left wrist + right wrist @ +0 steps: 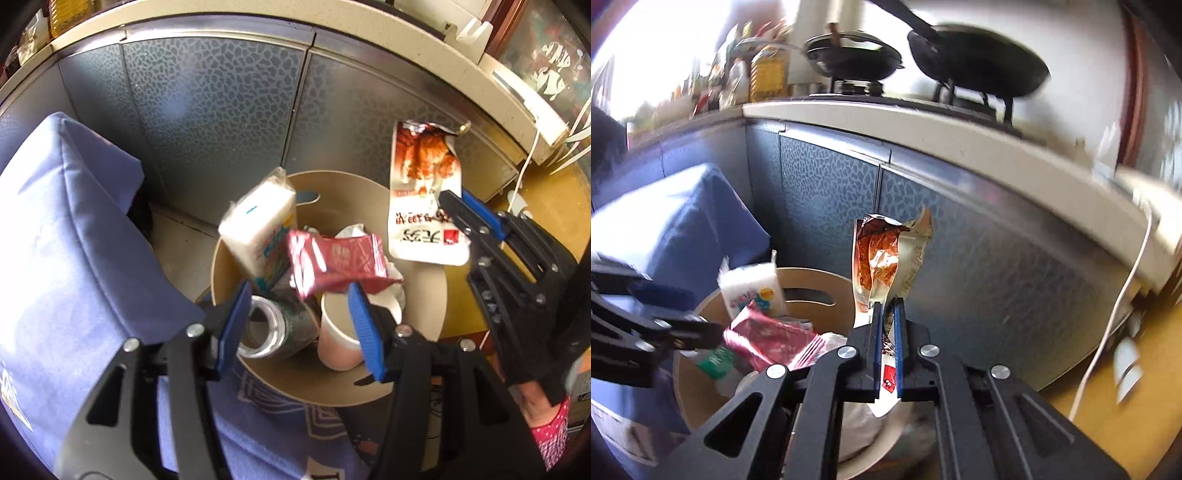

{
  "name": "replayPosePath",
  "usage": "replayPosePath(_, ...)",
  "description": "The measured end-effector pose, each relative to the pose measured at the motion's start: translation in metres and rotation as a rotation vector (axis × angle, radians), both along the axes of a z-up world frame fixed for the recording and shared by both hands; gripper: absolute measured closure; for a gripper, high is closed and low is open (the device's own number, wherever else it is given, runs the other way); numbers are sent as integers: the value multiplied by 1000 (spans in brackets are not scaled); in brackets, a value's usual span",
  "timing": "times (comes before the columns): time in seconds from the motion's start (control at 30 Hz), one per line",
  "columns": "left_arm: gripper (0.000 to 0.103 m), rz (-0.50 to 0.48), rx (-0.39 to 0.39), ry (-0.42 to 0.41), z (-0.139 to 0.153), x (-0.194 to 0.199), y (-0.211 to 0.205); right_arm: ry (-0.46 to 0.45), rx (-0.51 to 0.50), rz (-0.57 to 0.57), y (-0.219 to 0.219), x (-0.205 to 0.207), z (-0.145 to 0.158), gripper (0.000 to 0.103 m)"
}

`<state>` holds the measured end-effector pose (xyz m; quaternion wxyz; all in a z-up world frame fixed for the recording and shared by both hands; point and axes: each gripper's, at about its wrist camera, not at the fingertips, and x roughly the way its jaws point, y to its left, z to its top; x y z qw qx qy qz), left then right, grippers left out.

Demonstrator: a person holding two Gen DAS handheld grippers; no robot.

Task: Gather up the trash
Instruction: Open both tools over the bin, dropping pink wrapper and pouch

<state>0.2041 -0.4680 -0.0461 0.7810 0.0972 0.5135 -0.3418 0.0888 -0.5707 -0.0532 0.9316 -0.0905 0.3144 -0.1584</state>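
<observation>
Left claw [295,317]: nearest the lens in the left wrist view, black arms, blue pads, standing apart with nothing pressed between them. It hangs directly over the round tan bin [424,354].

Red wrapper [332,262]: just beyond the pad tips, above the bin contents, blurred; not touching either pad as far as can be seen.

Bin contents: white tissue pack [258,229] leaning on the far left rim; metal can [273,328] lying on its side; paper cup [340,339] beside the can; crumpled white paper [351,232] behind.

Right claw [888,317]: pads nearly together, clamped on the lower edge of a torn snack pouch [882,262]. The pouch stands upright from the pads, open top uppermost, held over the right side of the bin, in front of the grey patterned cabinet doors [979,240].

Surroundings: blue fabric bag [74,240] left of the bin; counter [923,125] above carries two dark woks [975,62] on a stove.
</observation>
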Motion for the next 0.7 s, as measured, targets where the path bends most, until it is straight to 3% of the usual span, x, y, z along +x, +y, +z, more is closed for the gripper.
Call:
replayPosePath(0.07,44,0,-11,-17,6,-2,5,44,-49,42,7,9,-8,99)
replayPosePath(0.17,43,0,-24,-33,14,-9,14,187,-40,116,16,23,-32,99)
replayPosePath(0.3,43,1,-35,-50,24,-16,30,216,47,149,16,18,-40,95)
replayPosePath(0.47,42,14,-37,-91,31,-26,59,143,189,110,6,-9,-22,87)
replayPosePath(0.53,42,18,-29,-118,32,-33,70,99,261,98,3,-18,-13,78)
replayPosePath(0.6,42,24,-18,-140,32,-39,81,42,334,69,1,-39,-6,55)
replayPosePath(0.7,42,27,-6,-176,33,-51,93,-49,470,26,0,-65,1,51)
